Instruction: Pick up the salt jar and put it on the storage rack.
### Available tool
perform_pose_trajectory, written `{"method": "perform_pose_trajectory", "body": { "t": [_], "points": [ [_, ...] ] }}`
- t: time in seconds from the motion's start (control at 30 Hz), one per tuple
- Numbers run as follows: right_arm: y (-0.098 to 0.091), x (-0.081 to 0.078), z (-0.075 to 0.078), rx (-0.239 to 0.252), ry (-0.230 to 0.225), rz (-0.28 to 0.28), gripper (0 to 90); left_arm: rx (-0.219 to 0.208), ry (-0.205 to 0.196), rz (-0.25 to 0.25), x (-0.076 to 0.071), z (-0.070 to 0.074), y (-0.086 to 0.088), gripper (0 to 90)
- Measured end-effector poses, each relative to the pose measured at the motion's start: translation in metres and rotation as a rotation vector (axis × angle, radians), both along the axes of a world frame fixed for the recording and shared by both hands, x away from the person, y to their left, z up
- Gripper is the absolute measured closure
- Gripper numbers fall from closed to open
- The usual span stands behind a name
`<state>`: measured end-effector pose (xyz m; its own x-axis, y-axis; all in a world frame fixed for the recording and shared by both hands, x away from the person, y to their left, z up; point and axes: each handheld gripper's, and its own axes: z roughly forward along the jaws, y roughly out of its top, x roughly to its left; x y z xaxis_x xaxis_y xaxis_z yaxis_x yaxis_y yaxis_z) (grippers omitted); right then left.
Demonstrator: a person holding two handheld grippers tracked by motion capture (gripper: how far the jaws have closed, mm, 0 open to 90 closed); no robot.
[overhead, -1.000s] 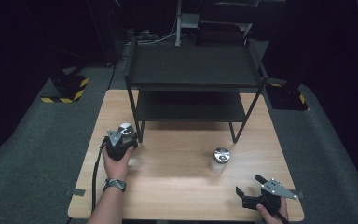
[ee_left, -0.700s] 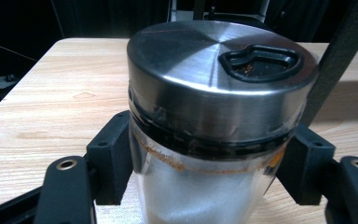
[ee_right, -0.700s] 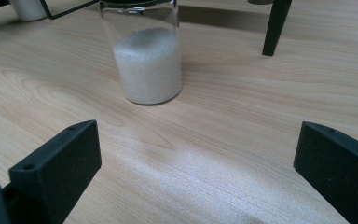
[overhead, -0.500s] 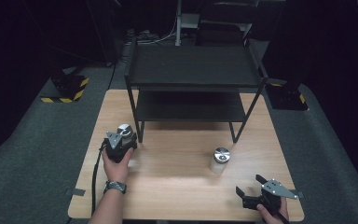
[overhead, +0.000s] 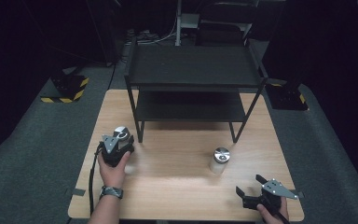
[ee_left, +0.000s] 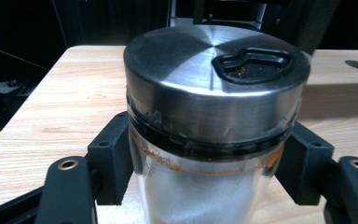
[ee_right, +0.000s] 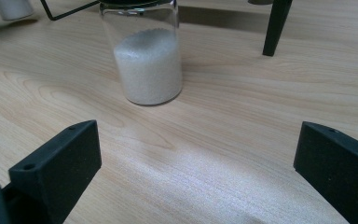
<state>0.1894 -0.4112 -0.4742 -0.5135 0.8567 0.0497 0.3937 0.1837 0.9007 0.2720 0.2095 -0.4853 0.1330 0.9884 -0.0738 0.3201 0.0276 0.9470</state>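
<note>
A glass shaker jar (ee_left: pixel 214 93) with a steel lid and white grains inside is clamped between the black jaws of my left gripper (ee_left: pixel 209 158), which is shut on its neck. From above, that jar (overhead: pixel 122 134) and the left gripper (overhead: pixel 116 142) are at the table's left, just beside the rack's front left leg. A second shaker jar (overhead: pixel 220 160) stands upright on the table right of centre. In the right gripper view this jar (ee_right: pixel 147 60) is ahead of my right gripper (ee_right: pixel 196 154), whose jaws stand wide open and apart from it. The right gripper (overhead: pixel 249 184) is near the front right corner.
A black two-tier metal rack (overhead: pixel 193 70) stands on the far half of the wooden table (overhead: pixel 177 186). One of its legs (ee_right: pixel 275 28) comes down just behind the second jar. Grey carpet surrounds the table, with black-and-yellow striped blocks (overhead: pixel 65 95) on the floor at the left.
The left gripper has shifted slightly to the left and nearer with the jar in its jaws. The right gripper and the second jar have not moved.
</note>
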Motion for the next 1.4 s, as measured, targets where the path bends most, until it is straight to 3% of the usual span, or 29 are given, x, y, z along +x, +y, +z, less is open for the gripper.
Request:
{"method": "perform_pose_trajectory", "body": {
  "t": [0.4, 0.57, 0.97, 1.4],
  "points": [
    [-0.001, 0.000, 0.000, 0.001, -0.001, 0.004, 0.4, 0.006, -0.031, -0.045, -0.024, 0.015, -0.010, 31.0],
    [-0.001, 0.000, 0.000, 0.003, 0.000, 0.004, 0.4, -0.017, -0.043, -0.061, -0.035, 0.017, -0.015, 31.0],
    [-0.002, 0.000, 0.000, 0.004, -0.002, 0.010, 0.4, -0.013, -0.043, -0.095, -0.058, 0.023, -0.027, 30.9],
    [-0.002, 0.000, -0.001, 0.004, -0.006, 0.010, 0.4, -0.021, -0.081, -0.152, -0.072, 0.041, -0.042, 30.9]
  ]
}}
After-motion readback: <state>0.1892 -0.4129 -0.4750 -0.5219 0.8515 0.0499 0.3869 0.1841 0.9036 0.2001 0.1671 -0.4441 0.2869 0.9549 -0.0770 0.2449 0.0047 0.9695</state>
